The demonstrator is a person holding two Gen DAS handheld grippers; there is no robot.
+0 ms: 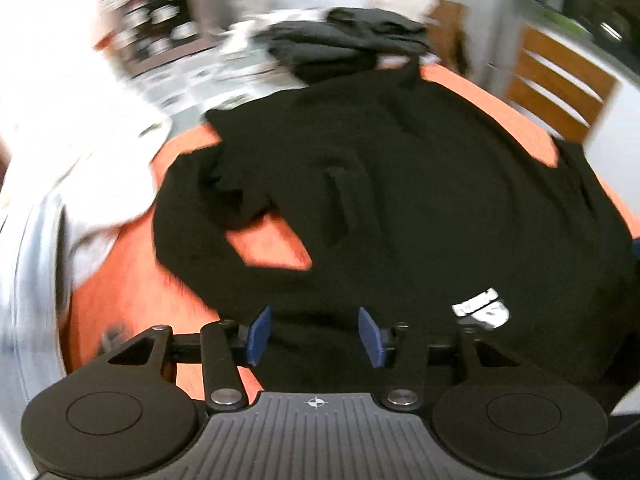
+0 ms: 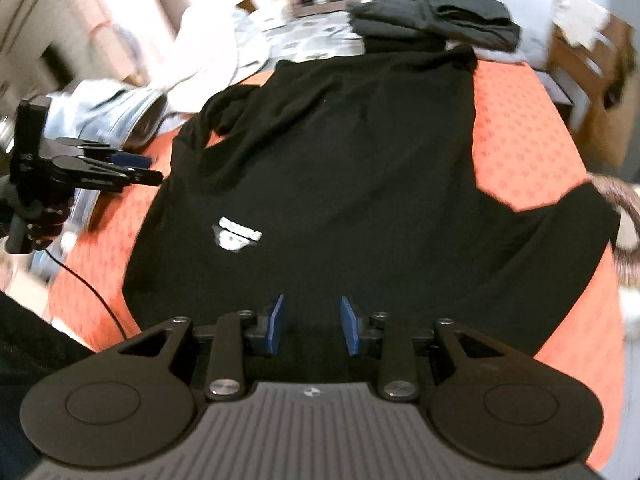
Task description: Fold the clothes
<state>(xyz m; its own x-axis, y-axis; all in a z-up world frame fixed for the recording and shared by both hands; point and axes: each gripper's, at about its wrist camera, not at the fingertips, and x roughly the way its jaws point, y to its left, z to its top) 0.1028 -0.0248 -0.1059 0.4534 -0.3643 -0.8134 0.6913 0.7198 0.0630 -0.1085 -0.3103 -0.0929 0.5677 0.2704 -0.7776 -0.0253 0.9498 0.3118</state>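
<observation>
Ahead of both spread, empty tongs, left gripper point(image 1: 316, 336) and right gripper point(image 2: 312, 325), a black T-shirt point(image 2: 340, 168) is seen laid flat on the orange tablecloth point(image 2: 516, 120).

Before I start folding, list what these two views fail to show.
- Small white logo on the spread black shirt: lettering blurred in both views.
- Shirt's near hem: hidden behind the right gripper in its own view.
- Stack of dark folded clothes: count unreadable, too far.
- Left gripper: motion blur smears everything beyond it.
</observation>
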